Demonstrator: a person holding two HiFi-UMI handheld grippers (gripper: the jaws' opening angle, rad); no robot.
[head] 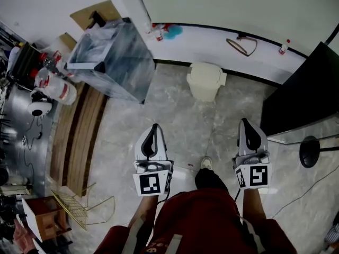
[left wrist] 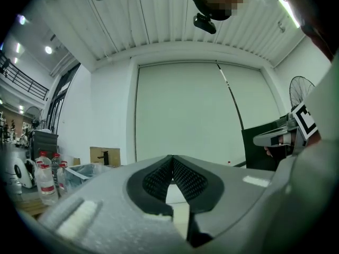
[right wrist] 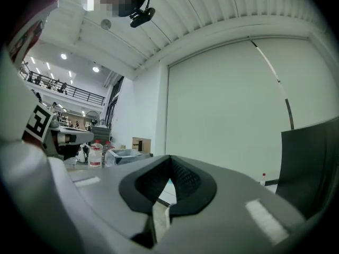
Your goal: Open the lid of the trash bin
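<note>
Cream-coloured, the trash bin (head: pixel 205 81) stands on the grey marbled floor (head: pixel 175 110) close against the foot of the white wall. Its lid looks shut, as far as I can judge from this steep angle. It is well ahead of both my grippers, roughly between them. My left gripper (head: pixel 154 127) hangs over the floor, clenched tip to tip with nothing between the jaws. My right gripper (head: pixel 244 121) is likewise closed and empty. A large translucent container (head: pixel 111 60) sits left of the bin, and a dark panel (head: pixel 304 97) stands to its right.
</note>
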